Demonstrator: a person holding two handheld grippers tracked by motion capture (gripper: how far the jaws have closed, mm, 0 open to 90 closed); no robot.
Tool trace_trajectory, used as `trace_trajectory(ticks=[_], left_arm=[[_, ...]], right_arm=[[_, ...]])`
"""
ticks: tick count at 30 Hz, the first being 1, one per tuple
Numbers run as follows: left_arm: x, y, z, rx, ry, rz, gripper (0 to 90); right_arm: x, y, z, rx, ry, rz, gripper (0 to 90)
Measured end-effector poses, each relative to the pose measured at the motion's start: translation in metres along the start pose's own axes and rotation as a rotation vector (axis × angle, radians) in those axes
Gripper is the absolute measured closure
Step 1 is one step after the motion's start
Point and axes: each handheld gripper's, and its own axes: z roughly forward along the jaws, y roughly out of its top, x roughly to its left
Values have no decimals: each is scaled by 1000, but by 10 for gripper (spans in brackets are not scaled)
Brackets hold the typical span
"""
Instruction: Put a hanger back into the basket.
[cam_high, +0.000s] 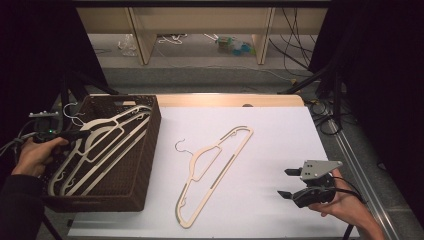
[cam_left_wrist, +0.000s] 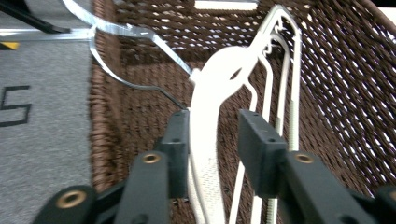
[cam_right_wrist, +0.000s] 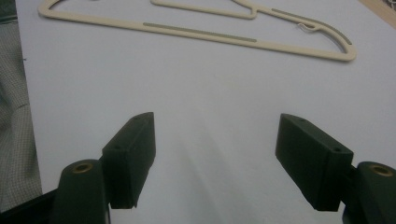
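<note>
A brown wicker basket (cam_high: 152, 135) (cam_left_wrist: 121, 121) stands at the table's left and holds a few cream hangers (cam_high: 97, 131), their metal hooks poking over its left rim. My left gripper (cam_high: 82, 134) (cam_left_wrist: 212, 116) is over that rim, open. Its jaws straddle the top hanger's broad neck (cam_left_wrist: 210, 93); the left jaw touches it and the right jaw stands apart. Another cream hanger (cam_high: 227, 166) (cam_right_wrist: 201, 32) lies flat on the white table top (cam_high: 270, 145). My right gripper (cam_high: 287, 182) (cam_right_wrist: 215, 126) hovers at the near right, open and holding nothing, pointed at that hanger.
Black stand legs (cam_high: 320, 80) and cables sit beyond the table's far right corner. A metal rail (cam_high: 360, 165) runs along the floor to the right. A wooden shelf frame (cam_high: 200, 25) stands behind. Grey floor (cam_left_wrist: 42, 140) lies beside the basket.
</note>
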Motion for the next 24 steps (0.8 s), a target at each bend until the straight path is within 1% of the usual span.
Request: trace_trajectory(ticks=[1,2,3,4,5,7,9,10,12,13,14,15,16,17,18,19,20,21,22,24], left_arm=[[-1,0,-3,-8,9,13,624],[-1,1,-5,-17,19,16,615],[-3,2,-9,-34,28,11,610],[-5,2,-12,-56,28,-4,569],[-6,3,-14,-67,25,-4,564],[-12,4,-21,-97,5,13,566],[-19,4,-28,-118,-15,21,561],[-23,4,-32,-131,-19,21,551],[-36,4,-42,-158,-40,27,511],[-41,3,-45,-172,-46,38,497],[-44,3,-47,-181,-55,42,497],[-52,2,-53,-199,-75,52,486],[-57,1,-56,-210,-83,55,455],[-69,-1,-61,-224,-97,76,429],[-77,-3,-64,-230,-107,90,413],[-91,-6,-69,-241,-118,113,390],[-91,-6,-69,-241,-118,113,379],[-103,-8,-72,-241,-134,127,379],[-113,-11,-74,-251,-133,139,362],[-135,-18,-75,-250,-167,163,351]], right_arm=[[0,0,0,0,-1,2,299],[0,1,0,0,0,2,300],[0,1,0,0,-1,3,300],[0,1,-1,4,-2,5,299],[0,1,0,4,-1,3,300],[0,1,0,4,-1,3,300],[1,1,0,6,1,6,299],[1,1,2,-1,2,2,299],[1,2,2,-8,4,6,300],[2,3,3,-5,-2,18,299],[2,3,3,-5,-2,18,299],[2,3,3,-5,-1,23,299],[3,4,5,-16,-2,25,299],[3,5,5,-15,-1,28,299],[4,7,7,-22,-8,45,299],[4,8,9,-24,-22,71,299],[4,8,9,-24,-22,71,299],[5,9,10,-22,-30,87,299],[5,10,12,-23,-45,110,297],[6,13,15,-40,-61,143,294]])
